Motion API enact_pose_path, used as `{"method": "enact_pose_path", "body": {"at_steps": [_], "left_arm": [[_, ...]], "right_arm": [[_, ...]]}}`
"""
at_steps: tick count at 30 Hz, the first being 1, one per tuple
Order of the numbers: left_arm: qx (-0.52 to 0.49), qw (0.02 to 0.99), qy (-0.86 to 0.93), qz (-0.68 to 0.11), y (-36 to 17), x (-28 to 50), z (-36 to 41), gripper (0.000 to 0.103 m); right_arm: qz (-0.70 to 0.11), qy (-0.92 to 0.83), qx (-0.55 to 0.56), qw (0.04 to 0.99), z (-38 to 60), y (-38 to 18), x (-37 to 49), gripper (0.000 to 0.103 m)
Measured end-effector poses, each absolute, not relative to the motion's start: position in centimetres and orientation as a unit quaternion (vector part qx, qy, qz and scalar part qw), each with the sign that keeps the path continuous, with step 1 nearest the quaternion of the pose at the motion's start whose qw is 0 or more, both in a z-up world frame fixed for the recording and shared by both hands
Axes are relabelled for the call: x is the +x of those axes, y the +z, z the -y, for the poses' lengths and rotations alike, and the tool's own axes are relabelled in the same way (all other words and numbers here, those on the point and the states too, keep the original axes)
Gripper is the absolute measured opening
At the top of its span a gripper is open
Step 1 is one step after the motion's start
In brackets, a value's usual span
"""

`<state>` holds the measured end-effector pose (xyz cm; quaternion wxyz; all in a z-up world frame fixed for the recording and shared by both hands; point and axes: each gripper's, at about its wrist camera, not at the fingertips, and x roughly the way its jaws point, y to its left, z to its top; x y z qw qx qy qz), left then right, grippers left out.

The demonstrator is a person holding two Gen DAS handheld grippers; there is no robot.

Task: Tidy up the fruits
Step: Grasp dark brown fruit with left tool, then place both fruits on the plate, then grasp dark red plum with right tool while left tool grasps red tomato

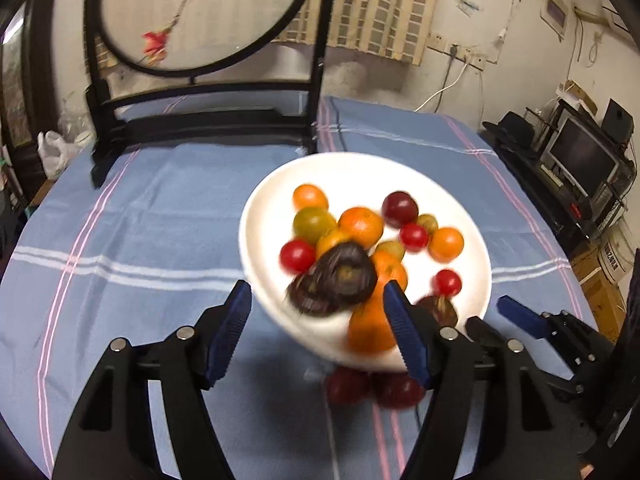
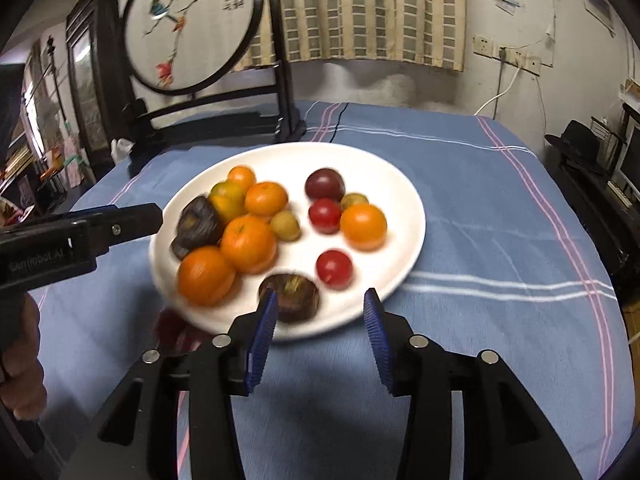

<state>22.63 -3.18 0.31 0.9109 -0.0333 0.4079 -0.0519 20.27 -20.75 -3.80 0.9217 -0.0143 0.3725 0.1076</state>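
A white plate (image 1: 276, 188) (image 2: 404, 188) on the blue cloth holds several oranges (image 2: 248, 242), small red fruits (image 2: 334, 268), greenish ones and dark purple-brown ones. My left gripper (image 1: 317, 290) is open at the plate's near rim, with a dark fruit (image 1: 340, 276) and an orange (image 1: 368, 328) between its fingers, untouched by the pads. My right gripper (image 2: 321, 296) is open at the near rim too; another dark fruit (image 2: 290, 296) lies just past its left finger. Two red fruits (image 1: 348, 384) lie on the cloth beside the plate's near edge.
A black-framed round embroidered screen (image 1: 192, 12) (image 2: 192, 20) stands at the table's far left. The striped blue cloth (image 2: 500, 240) covers the table. The left gripper (image 2: 132, 216) and a hand show at the left of the right wrist view. Shelves with a monitor (image 1: 580, 156) are off to the right.
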Motion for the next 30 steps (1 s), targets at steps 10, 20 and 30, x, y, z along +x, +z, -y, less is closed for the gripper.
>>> {"method": "enact_pose_path", "body": {"at_steps": [10,20,30], "left_arm": [[-0.039,0.897,-0.02,-0.44,-3.5,18.4,0.7,0.069],[-0.008,0.91,-0.031,-0.414,-3.6,18.4,-0.4,0.073],[-0.039,0.905,-0.032,-0.423,-3.5,18.9,-1.9,0.074]], "right_arm": [[-0.384,0.144,-0.055,0.911,18.4,-4.4,15.5,0.056],[-0.415,0.147,-0.085,0.894,14.6,-7.2,15.5,0.056],[-0.423,0.126,-0.089,0.893,12.8,-7.5,19.2,0.056]]}}
